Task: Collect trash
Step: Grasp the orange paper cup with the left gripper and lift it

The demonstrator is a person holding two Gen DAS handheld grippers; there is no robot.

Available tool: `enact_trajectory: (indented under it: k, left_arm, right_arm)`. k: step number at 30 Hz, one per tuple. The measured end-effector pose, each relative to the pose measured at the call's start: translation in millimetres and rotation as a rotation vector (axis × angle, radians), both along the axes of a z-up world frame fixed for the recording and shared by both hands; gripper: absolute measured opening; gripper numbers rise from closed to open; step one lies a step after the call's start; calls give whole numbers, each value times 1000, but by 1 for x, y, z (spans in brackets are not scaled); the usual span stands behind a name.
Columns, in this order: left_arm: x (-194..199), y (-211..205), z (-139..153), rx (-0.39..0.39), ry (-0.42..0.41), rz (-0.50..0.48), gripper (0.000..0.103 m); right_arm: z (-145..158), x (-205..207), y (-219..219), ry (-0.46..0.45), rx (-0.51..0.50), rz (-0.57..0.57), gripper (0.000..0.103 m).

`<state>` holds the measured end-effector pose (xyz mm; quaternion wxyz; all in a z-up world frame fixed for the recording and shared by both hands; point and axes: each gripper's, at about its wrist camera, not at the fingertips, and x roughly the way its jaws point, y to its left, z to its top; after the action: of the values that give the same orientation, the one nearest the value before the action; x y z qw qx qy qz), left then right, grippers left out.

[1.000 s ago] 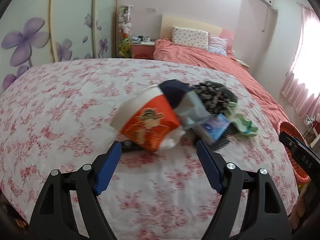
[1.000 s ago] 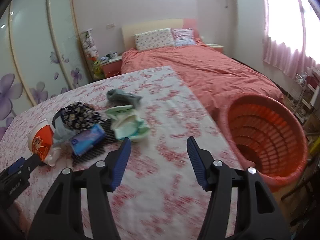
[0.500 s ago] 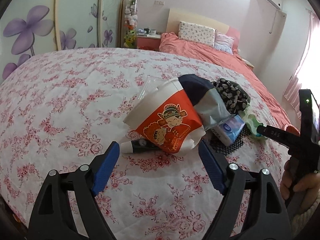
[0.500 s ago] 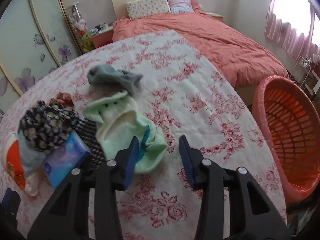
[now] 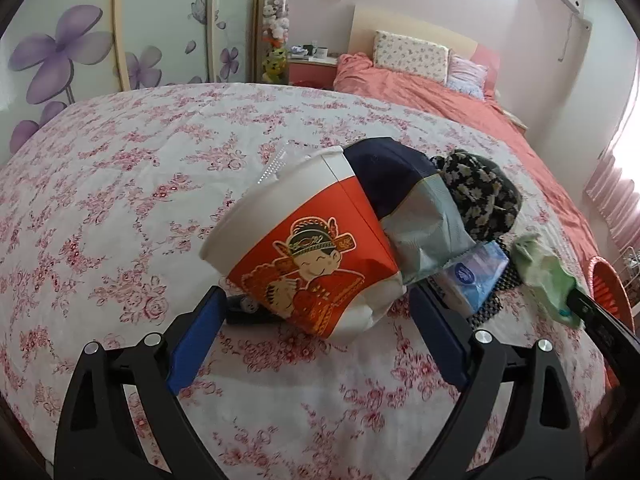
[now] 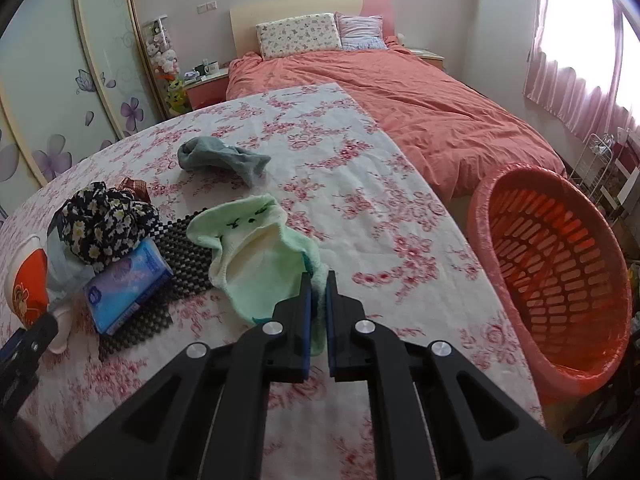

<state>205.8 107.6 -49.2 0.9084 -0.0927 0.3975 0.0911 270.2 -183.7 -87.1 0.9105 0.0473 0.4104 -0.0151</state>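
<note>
My left gripper (image 5: 314,316) stands wide open, its blue pads either side of the paper noodle bowl (image 5: 304,252) and not touching it. The bowl lies tipped on its side on the flowered table (image 5: 120,200), rim toward the upper left, base toward the lower right, so its long axis runs on a diagonal. A dark small thing (image 5: 244,312) lies under its near edge; I cannot tell what it is. Behind the bowl, a grey-blue packet (image 5: 428,232) and a floral cloth (image 5: 480,196) crowd against it. To the left and toward me the table is open cloth.

My right gripper (image 6: 318,296) is pinched nearly closed on the near edge of the pale green sock (image 6: 256,264), which spreads away up-left, partly over a black mesh mat (image 6: 188,260). A tissue pack (image 6: 124,284) lies on the mat. A grey sock (image 6: 220,156) lies well apart, farther back. The table's right edge is near, and past it stands the red basket (image 6: 560,272), its mouth tilted toward me.
</note>
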Motion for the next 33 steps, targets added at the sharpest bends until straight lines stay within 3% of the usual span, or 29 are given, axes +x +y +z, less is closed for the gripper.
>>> enact_trajectory:
  k: [11,13,15,22,30,32,33]
  left_arm:
    - [18,9,1,-15,26,70,91]
    - [16,14,1,-33,17,63,84]
    - [13,16,3,-40,12,52,83]
    - [-4,40,1,-87,-4,11,83]
    - [10,62,-2,-114,32,57,89]
    - [11,64,-4,-122,32,54,84]
    - [11,64,-5,-124,30,49,73]
  right_arm:
    - [-1,-8,-5,-11,-4,10,7]
    - [-1,-10,-6,-12,-3,9,7]
    - [0,-11,-7,-15,-3,9,7]
    - [3,-16,-5,-29,-6,10,7]
    - [3,-16,-4,-26,-6,6,7]
    - [2,-16,-4,-24,-7,5,7]
    - [2,-16,-4,-24,-8,5,7]
